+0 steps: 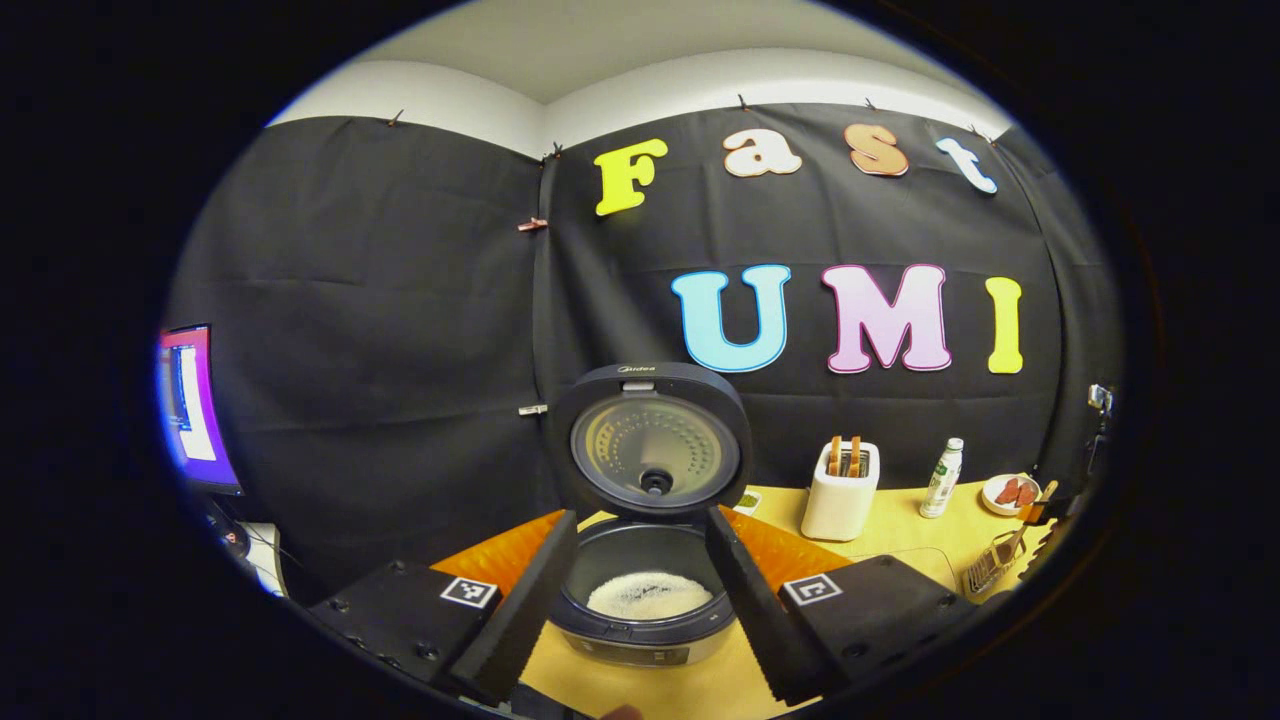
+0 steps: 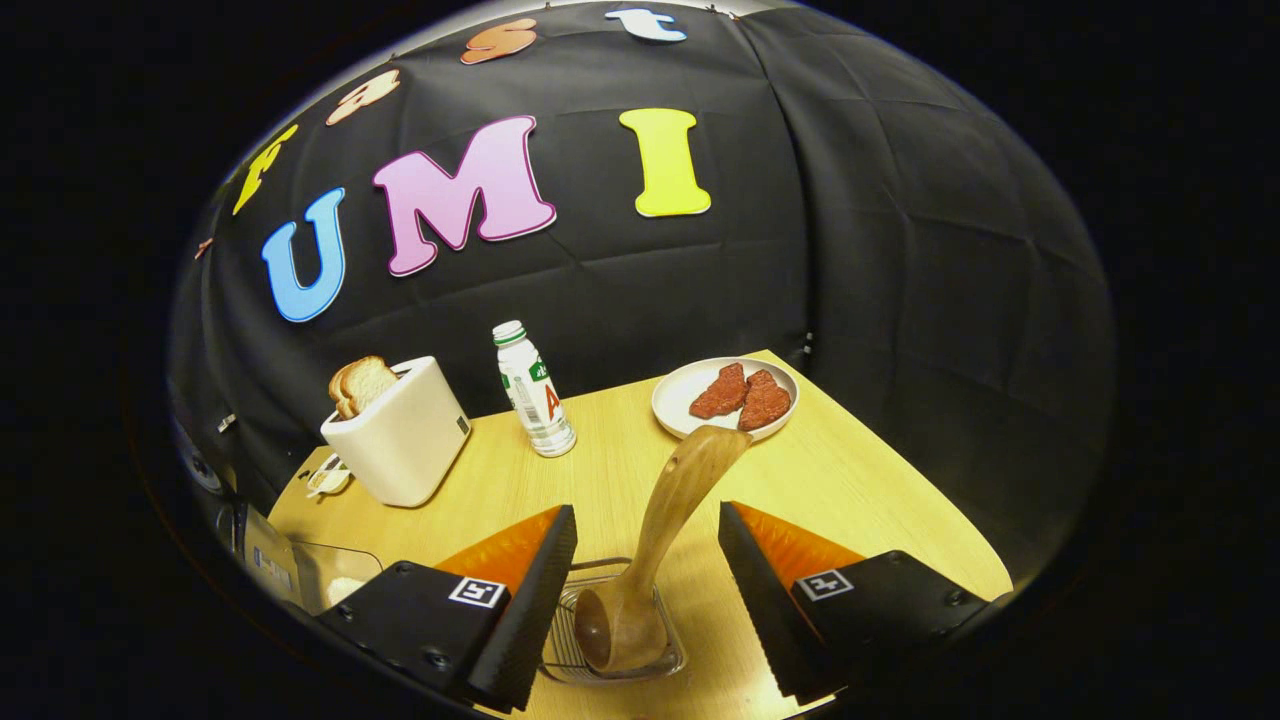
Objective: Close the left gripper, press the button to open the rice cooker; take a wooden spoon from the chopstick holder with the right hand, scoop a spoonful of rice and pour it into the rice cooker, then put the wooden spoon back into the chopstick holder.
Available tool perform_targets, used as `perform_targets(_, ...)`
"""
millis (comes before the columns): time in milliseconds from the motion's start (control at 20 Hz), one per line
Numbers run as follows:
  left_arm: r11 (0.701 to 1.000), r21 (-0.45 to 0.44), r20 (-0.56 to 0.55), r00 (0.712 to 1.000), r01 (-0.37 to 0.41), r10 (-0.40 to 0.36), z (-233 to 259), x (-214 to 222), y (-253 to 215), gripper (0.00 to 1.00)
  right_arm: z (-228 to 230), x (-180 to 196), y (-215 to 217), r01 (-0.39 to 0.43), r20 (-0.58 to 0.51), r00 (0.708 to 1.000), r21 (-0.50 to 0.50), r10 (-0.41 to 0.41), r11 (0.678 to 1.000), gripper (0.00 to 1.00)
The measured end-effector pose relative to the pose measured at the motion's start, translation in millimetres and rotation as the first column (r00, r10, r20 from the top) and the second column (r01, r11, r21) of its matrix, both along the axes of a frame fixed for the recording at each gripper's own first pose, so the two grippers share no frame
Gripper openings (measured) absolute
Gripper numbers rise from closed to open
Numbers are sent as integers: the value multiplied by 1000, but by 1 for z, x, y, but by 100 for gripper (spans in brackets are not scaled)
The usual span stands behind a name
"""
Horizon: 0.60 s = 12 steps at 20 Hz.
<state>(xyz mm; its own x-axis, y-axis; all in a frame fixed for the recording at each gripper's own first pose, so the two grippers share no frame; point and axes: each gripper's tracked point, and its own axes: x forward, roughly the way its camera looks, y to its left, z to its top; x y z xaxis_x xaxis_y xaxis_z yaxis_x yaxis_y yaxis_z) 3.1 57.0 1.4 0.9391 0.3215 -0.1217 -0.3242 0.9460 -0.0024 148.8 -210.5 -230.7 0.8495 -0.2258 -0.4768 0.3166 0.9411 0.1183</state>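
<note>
Black round rice cooker [image 1: 645, 600] stands lid-up on the yellow wooden table [image 1: 900, 545], white rice inside, framed by the left hand-held gripper [image 1: 640, 590], fingers wide apart, empty. Right hand-held gripper [image 2: 645, 600], equally spread, flanks without touching the brown wooden spoon [image 2: 650, 560] resting bowl-down in the wire chopstick holder [image 2: 570, 650].

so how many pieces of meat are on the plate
2, side by side on the white plate at the table's far right corner: one piece on the left, the other touching it on the right.

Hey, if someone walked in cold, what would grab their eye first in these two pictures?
The dark round rice cooker with its lid standing open and white rice in the pot, straight ahead of the left hand-held gripper. Then the brown wooden spoon standing bowl-down in the wire chopstick holder, between the right hand-held gripper's open fingers.
</note>
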Motion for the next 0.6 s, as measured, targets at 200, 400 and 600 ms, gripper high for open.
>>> perform_targets(200,1000,7,-23,1000,-5,5,-4,-8,-3,88,-9,2,-11,17,-37,999,-21,-18,1000,52)
perform_targets(400,1000,-1,-23,1000,-20,20,-5,-16,0,84,0,-1,5,-5,-27,1000,13,5,1000,20)
perform_targets(600,999,-25,-32,999,-20,19,-10,-23,4,84,4,-5,14,-23,-39,999,-7,23,1000,12)
